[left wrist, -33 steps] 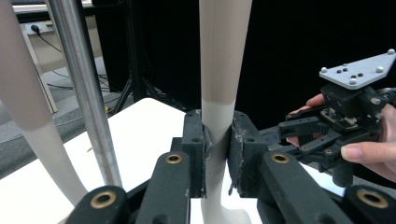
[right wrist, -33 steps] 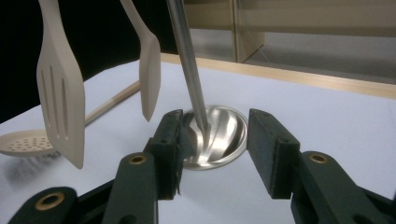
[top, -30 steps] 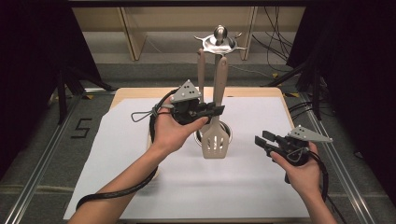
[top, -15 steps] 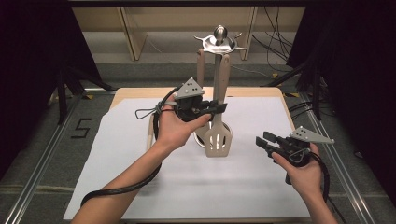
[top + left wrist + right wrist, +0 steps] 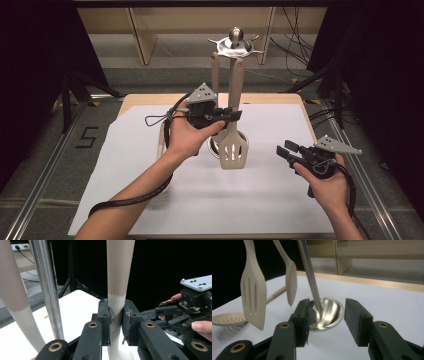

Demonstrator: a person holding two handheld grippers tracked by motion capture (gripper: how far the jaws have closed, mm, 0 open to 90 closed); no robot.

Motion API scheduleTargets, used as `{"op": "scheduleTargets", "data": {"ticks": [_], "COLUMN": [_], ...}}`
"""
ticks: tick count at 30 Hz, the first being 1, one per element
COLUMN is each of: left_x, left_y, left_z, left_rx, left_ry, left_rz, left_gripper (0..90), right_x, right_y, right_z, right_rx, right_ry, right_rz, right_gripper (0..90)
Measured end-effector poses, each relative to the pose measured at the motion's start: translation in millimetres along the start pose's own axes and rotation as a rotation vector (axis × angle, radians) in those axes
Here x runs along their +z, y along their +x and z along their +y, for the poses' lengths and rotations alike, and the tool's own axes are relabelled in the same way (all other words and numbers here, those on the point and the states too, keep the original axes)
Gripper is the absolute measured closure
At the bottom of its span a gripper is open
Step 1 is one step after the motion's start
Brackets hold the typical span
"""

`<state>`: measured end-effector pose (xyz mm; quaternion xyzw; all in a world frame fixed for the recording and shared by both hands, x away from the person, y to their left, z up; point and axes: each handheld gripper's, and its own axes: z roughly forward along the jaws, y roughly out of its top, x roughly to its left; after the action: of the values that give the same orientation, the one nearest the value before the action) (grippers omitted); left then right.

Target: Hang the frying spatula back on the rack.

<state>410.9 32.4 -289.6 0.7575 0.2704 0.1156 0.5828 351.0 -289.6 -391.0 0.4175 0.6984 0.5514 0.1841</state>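
Right gripper [image 5: 285,151] sat lower right, jaws released, empty. Left gripper [image 5: 235,115], frame centre, was clenched on the slotted spatula [image 5: 233,145] handle: long axis vertical, blade down, hanging from the rack [image 5: 233,44]. Second utensil [image 5: 215,70] hung behind it; skimmer [image 5: 227,319] lay on the tabletop [image 5: 250,200].

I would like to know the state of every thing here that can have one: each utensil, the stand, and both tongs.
Slotted spatula: upright at the stand, handle clamped in the left tongs.
Second utensil: hanging upright beside the pole, untouched.
Skimmer: lying flat on the white sheet.
Stand: upright on its round metal base.
Left tongs: shut on the spatula handle.
Right tongs: open, nothing between them, apart from the stand.
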Motion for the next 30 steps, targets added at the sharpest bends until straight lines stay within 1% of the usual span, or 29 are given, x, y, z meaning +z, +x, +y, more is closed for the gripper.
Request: {"op": "scheduleTargets", "data": {"ticks": [1,2,3,4,5,6,8,9,11,12,13,14,15,16,17,18,19,20,21,22,23,26,27,29,30], "left_x": [1.0,1.7,2.5,2.9,3.2,3.5,4.5,5.1,5.6,5.8,6.0,6.4,6.9,7.6,8.6,9.6,10.3,10.9,11.4,11.9,12.3,13.2,13.7,15.4,16.5], "left_y": [-0.1,-0.2,0.0,0.5,1.0,1.3,2.0,2.1,2.3,2.6,3.2,3.8,4.5,5.1,5.9,7.2,8.7,10.3,11.7,12.7,13.3,13.8,14.1,14.6,14.9], "left_z": [0.2,0.1,0.0,-0.1,-0.1,-0.1,0.2,0.5,0.9,1.0,1.2,1.3,1.4,1.5,1.6,1.5,1.2,0.6,0.0,-0.8,-1.2,-0.4,-0.2,-0.7,-1.0], "left_rx": [0.006,0.004,-0.004,-0.005,-0.005,-0.006,-0.006,-0.007,-0.007,-0.01,-0.008,-0.012,-0.012,-0.013,-0.016,-0.019,-0.032,-0.043,-0.049,-0.048,-0.045,-0.044,-0.043,-0.046,-0.047], "left_ry": [0.003,0.003,0.002,0.001,0.001,0.001,0.007,0.007,0.004,0.005,0.008,0.007,0.01,0.01,0.012,0.013,0.012,0.01,0.011,0.012,0.014,0.014,0.015,0.013,0.011], "left_rz": [0.001,0.001,0.003,0.004,0.007,0.007,0.009,0.01,0.013,0.015,0.016,0.018,0.018,0.019,0.021,0.019,0.018,0.016,0.019,0.021,0.024,0.028,0.028,0.029,0.029], "left_gripper": [77.9,77.9,77.9,77.9,77.9,77.9,77.9,77.9,77.9,77.9,77.9,77.9,77.8,77.8,77.8,77.9,77.8,77.8,77.8,77.8,77.7,77.7,77.7,77.6,77.5], "right_x": [-0.2,0.9,1.3,1.6,2.4,2.5,3.7,4.5,2.8,3.9,1.4,2.1,0.7,0.2,0.7,1.1,1.5,1.3,1.2,1.9,1.8,3.4,3.0,2.7,2.4], "right_y": [-0.2,2.8,2.0,0.1,-0.9,0.2,-0.9,-2.8,0.4,-2.2,0.3,-1.9,1.2,1.0,0.0,1.3,0.5,1.4,3.1,1.5,2.5,1.5,1.3,1.3,2.1], "right_z": [0.8,1.1,1.7,2.1,2.1,2.0,2.1,1.5,1.6,1.4,2.3,2.6,3.1,3.5,3.6,4.2,4.5,4.7,5.4,5.8,6.0,5.2,5.1,4.4,4.1], "right_rx": [-0.01,0.024,0.013,-0.011,-0.019,0.001,0.0,-0.028,0.023,-0.006,0.016,-0.014,0.023,0.017,0.0,0.013,-0.003,0.0,0.015,-0.011,0.002,-0.019,-0.023,-0.019,-0.008], "right_ry": [-0.001,-0.015,-0.015,-0.009,-0.009,0.001,0.003,-0.004,0.01,-0.007,0.007,-0.008,0.002,0.004,-0.003,-0.005,-0.009,-0.004,-0.002,-0.011,-0.005,-0.009,0.0,0.003,0.005], "right_rz": [-0.01,-0.016,-0.011,-0.003,0.007,0.006,0.02,0.013,0.016,0.023,0.015,0.018,0.017,0.017,0.013,0.01,0.009,0.012,0.011,0.013,0.017,0.011,0.007,0.011,0.011], "right_gripper": [56.7,56.7,56.7,56.7,56.7,56.7,56.7,56.6,56.7,56.6,56.6,56.6,56.6,56.7,56.6,56.6,56.7,56.7,56.6,56.6,56.6,56.6,56.6,56.6,56.6]}}
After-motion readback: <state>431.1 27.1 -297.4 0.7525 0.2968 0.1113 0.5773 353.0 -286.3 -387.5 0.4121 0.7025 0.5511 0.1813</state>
